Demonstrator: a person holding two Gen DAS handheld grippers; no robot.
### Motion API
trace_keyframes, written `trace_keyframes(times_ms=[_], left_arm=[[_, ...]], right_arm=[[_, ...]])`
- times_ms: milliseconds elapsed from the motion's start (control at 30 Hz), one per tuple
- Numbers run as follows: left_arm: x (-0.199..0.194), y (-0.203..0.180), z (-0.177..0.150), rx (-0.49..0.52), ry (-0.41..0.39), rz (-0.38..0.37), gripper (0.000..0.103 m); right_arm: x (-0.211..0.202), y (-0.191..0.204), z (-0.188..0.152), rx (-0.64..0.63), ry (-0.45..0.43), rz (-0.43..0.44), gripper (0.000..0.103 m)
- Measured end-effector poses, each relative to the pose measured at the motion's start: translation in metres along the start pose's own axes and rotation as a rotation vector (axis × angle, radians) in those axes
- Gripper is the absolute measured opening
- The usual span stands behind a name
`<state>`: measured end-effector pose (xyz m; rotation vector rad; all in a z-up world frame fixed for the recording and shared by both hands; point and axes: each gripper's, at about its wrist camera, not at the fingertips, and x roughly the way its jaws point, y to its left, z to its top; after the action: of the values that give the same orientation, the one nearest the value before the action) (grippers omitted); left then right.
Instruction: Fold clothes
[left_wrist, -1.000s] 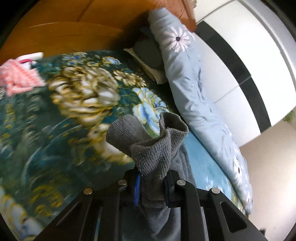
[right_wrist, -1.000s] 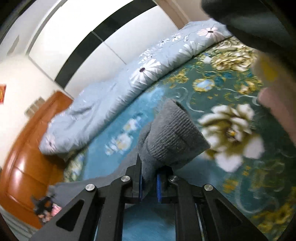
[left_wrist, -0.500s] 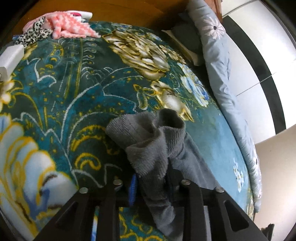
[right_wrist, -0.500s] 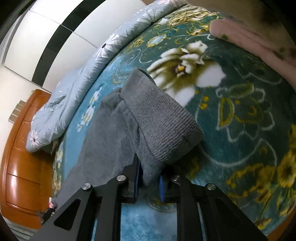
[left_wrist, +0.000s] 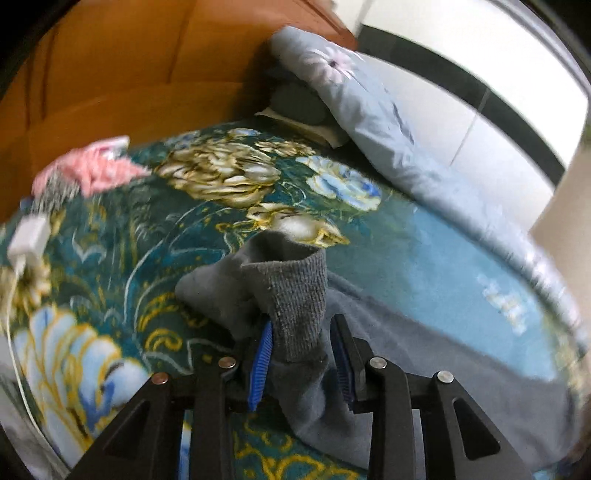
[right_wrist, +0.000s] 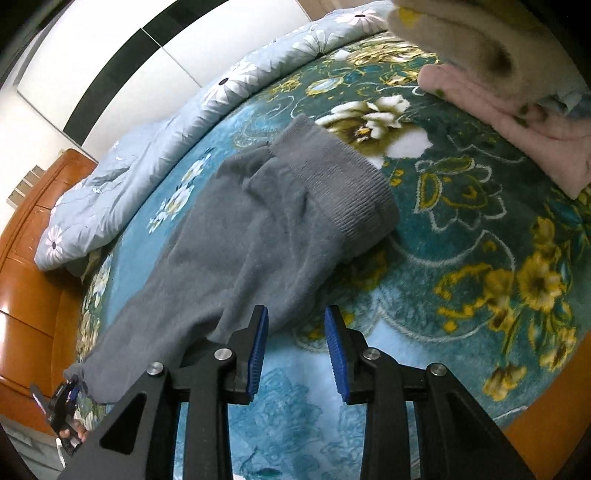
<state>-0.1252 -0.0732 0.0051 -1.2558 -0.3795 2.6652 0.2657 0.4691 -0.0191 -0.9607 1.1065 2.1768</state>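
Note:
A grey knit garment (right_wrist: 266, 221) with ribbed cuffs lies stretched across the teal flowered bedspread (right_wrist: 480, 229). In the right wrist view my right gripper (right_wrist: 295, 343) is open, its blue pads apart, just off the garment's near edge with nothing between them. In the left wrist view my left gripper (left_wrist: 303, 354) is open; a grey ribbed cuff (left_wrist: 291, 295) stands loosely between the spread blue pads, and the rest of the garment (left_wrist: 424, 354) trails right. The left gripper also shows far left in the right wrist view (right_wrist: 61, 406) at the garment's other end.
A pale blue flowered duvet (left_wrist: 388, 129) is heaped along the wall side. Folded pink and cream clothes (right_wrist: 498, 92) sit at the right. A pink garment (left_wrist: 92, 170) and a white charger with cable (left_wrist: 29, 243) lie near the wooden headboard (left_wrist: 129, 74).
Both grippers held the grey cuffs shut and lowered them onto the bed. Now both have opened; the right cuff lies flat, the left cuff still stands between the pads.

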Motion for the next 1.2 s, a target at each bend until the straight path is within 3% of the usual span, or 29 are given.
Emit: trace_keyframes(times_ms=[100,200,267,400,533,733,833,1033,1100,1200], left_arm=[[0.013,-0.007,0.000,0.054,0.000,0.046,0.035],[0.014,0.012,0.002,-0.017,-0.005,-0.053,0.034],[0.011,0.024,0.005,-0.080,-0.016,-0.130,0.017],[0.006,0.044,0.014,-0.174,-0.039,-0.257,0.014],[-0.006,0.040,0.044,-0.143,-0.065,-0.325,0.013],[0.010,0.058,0.055,-0.188,-0.030,-0.254,0.013],[0.043,0.081,0.041,-0.279,0.065,-0.204,0.014],[0.042,0.087,0.033,-0.336,0.077,-0.211,0.019],[0.029,0.084,0.031,-0.336,0.071,-0.216,0.030],[0.013,0.086,0.023,-0.335,0.042,-0.107,0.057]], right_arm=[[0.001,0.002,-0.002,0.020,0.001,-0.004,0.032],[0.002,0.004,-0.004,0.043,0.004,-0.004,0.033],[0.002,0.005,-0.004,0.046,0.004,-0.009,0.033],[0.001,0.011,-0.006,0.022,0.009,-0.016,0.033],[-0.002,0.018,-0.004,-0.010,0.002,-0.031,0.033],[-0.004,0.013,-0.006,0.006,-0.009,-0.024,0.032],[0.002,0.006,-0.007,0.025,0.012,-0.032,0.033],[-0.003,0.001,-0.005,0.045,-0.002,-0.006,0.033],[-0.005,0.004,-0.004,0.034,-0.011,0.009,0.032],[-0.006,0.009,-0.003,0.013,-0.021,0.022,0.033]])
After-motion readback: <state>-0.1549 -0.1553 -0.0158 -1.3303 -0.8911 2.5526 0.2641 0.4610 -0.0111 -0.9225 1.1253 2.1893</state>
